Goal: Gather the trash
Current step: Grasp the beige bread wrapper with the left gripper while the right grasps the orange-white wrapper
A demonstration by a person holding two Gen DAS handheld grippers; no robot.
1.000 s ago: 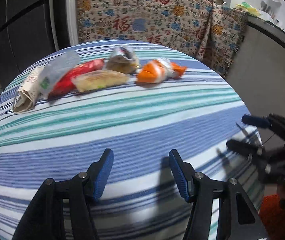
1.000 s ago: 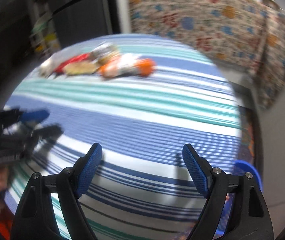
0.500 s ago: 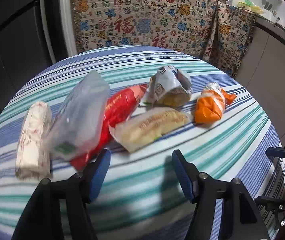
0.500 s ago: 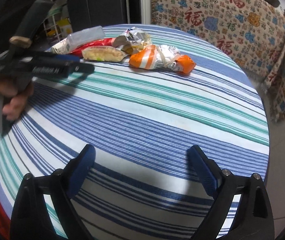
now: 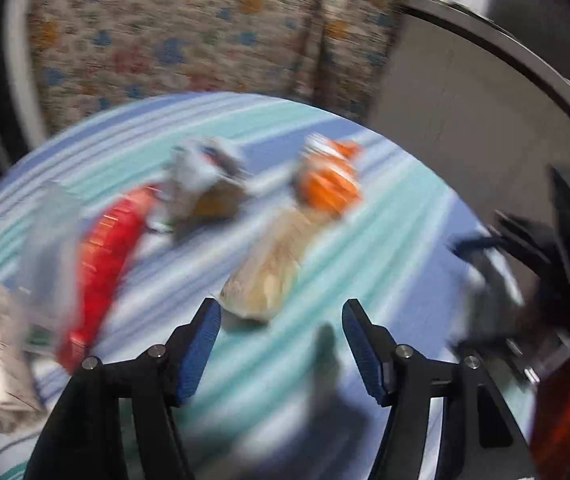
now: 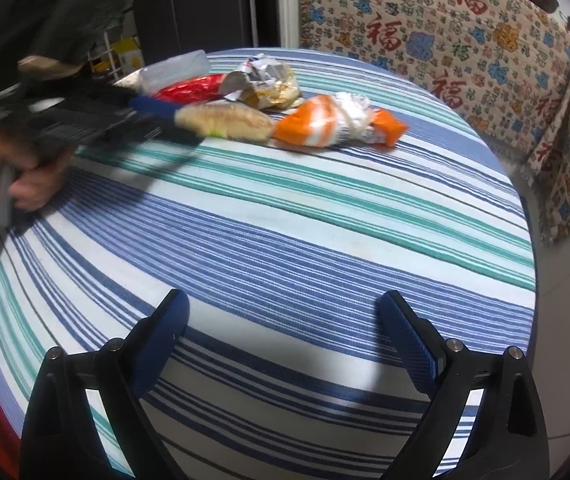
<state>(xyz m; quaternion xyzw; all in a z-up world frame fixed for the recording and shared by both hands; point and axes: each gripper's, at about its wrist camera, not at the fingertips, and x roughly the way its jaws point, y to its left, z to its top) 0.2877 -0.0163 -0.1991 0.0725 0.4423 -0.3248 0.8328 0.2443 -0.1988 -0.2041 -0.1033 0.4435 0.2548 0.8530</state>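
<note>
While the left tongs (image 5: 281, 334) hang part-open and empty just short of the beige wrapper (image 5: 271, 272), the right tongs (image 6: 283, 334) stand wide and empty over bare bench (image 6: 325, 240), well apart from the litter. From the right view, the wrappers lie clustered toward 11 o'clock. They look light, crinkly and slippery, so I judge the beige wrapper's near end the best hold.

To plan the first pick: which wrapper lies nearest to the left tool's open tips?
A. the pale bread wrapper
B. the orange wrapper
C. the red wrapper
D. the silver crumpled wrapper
A: the pale bread wrapper lies just ahead of the left tool, between its open tips.
</note>
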